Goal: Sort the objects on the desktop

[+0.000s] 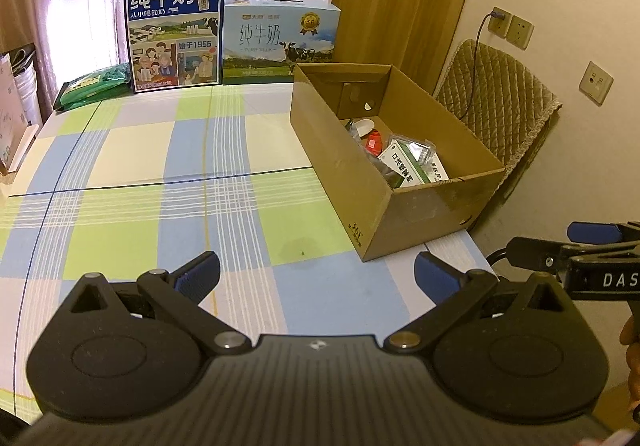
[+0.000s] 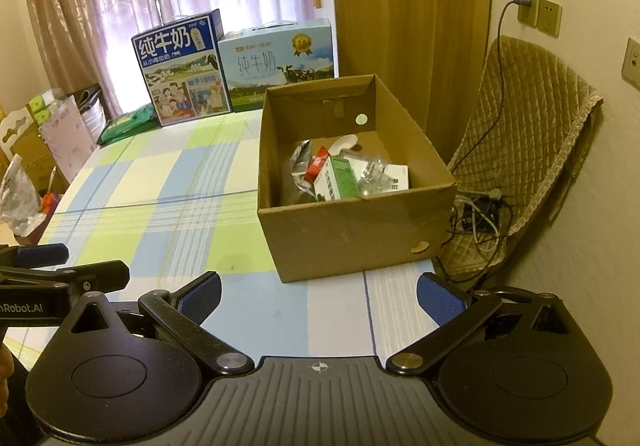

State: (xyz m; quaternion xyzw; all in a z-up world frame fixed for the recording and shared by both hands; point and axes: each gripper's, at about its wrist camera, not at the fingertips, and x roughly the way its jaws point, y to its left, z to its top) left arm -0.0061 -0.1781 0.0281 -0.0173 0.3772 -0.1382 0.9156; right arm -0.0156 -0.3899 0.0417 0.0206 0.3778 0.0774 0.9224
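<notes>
I saw the checked surface (image 1: 168,165) spread wide and bare between my grippers and the 2 milk cartons (image 1: 176,33) at its far edge. The cardboard box (image 2: 352,221) stood at the right, its long axis running near to far, with the sorted objects (image 2: 340,173) heaped inside: a green-and-white packet, something red, clear wrappers. The green packet (image 1: 92,83) lay far left, well apart from the box. My left gripper (image 1: 316,274) had its fingers spread wide on nothing; my right gripper (image 2: 318,288) likewise. I judged the right nearer the box, which lay ahead of it, slightly right, and the left nearer the green packet.
</notes>
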